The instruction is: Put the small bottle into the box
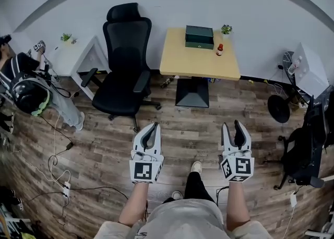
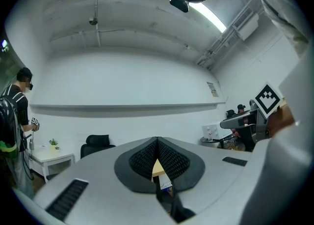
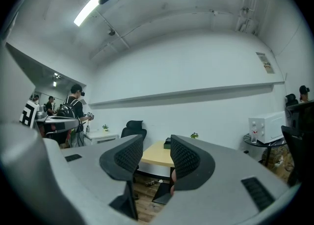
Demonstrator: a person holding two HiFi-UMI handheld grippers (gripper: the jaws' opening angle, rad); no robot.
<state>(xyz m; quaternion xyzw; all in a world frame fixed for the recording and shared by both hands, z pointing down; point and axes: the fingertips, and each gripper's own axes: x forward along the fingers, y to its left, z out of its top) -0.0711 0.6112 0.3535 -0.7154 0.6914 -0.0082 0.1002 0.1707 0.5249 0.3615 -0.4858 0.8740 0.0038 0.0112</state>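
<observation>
Nearest: white left claw (image 1: 152, 126) pressed together, empty; white right claw (image 1: 233, 124) spread, empty. Both hang over wood floor (image 1: 104, 144), well apart from desk.

Small red-capped bottle (image 1: 219, 50) upright on pale wooden desk (image 1: 182, 61), just beside dark green box (image 1: 199, 37).

Risks: box looks lidded; clumsy nudge could topple bottle.

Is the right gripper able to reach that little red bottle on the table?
Probably not yet: the right gripper hangs open over the floor, well short of the table where the small bottle stands beside the green box. Nothing blocks the way; a step closer should do.
</observation>
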